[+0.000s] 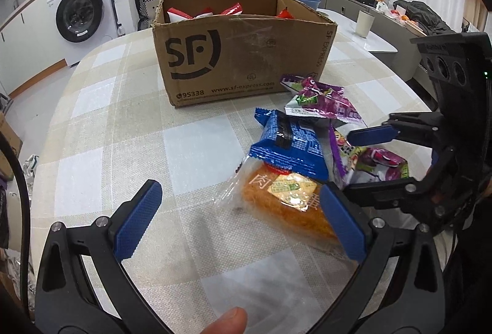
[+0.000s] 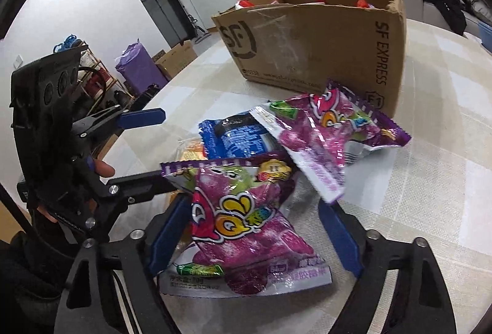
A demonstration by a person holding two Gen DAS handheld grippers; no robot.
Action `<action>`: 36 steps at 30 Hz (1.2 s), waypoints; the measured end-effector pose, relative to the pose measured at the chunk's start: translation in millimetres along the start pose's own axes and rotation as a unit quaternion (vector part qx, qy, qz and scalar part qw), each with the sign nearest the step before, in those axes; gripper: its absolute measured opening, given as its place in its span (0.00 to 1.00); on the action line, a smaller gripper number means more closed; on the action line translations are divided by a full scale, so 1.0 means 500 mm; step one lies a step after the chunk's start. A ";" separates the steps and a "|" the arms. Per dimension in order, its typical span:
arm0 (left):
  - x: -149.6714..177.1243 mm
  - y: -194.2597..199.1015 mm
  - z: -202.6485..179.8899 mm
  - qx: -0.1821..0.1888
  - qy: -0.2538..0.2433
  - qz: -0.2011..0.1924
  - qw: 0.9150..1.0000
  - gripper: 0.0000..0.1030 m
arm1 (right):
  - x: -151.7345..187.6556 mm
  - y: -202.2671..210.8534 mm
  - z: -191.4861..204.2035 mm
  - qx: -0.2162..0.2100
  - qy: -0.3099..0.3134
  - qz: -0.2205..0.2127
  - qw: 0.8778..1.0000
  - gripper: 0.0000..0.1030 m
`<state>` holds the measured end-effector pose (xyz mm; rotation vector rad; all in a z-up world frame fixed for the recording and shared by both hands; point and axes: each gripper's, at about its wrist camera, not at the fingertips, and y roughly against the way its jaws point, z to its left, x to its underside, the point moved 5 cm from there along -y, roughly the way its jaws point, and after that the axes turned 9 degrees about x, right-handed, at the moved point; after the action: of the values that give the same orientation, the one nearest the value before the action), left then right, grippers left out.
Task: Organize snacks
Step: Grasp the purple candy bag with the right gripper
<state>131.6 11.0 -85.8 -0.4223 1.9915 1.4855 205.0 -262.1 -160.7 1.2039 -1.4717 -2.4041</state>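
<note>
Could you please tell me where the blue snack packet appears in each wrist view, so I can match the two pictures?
Left wrist view: the blue snack packet sits right of centre, lying over the orange snack pack.
Right wrist view: it is near the centre, partly covered by the purple candy bags.
Shared landmark: the cardboard box stands behind the pile in both views.

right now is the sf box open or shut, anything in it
Open: the cardboard box has no flaps over its top, and red snack packets show above the rim. How full it is cannot be told.
</note>
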 end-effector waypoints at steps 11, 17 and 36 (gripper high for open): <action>0.001 0.011 0.002 -0.004 -0.002 -0.005 1.000 0.99 | -0.010 0.015 0.023 -0.022 0.012 -0.033 0.999 0.51; 0.003 0.012 -0.009 0.013 -0.007 0.001 1.000 0.99 | -0.026 0.077 0.024 -0.036 0.014 -0.085 0.996 0.51; 0.016 -0.061 -0.067 -0.020 -0.003 0.028 0.999 0.99 | -0.039 0.131 -0.001 -0.011 -0.006 -0.126 0.992 0.51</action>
<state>133.9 -29.5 -107.4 -0.3803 1.9865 1.5626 197.8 -289.0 -98.0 1.4518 -1.3653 -2.5809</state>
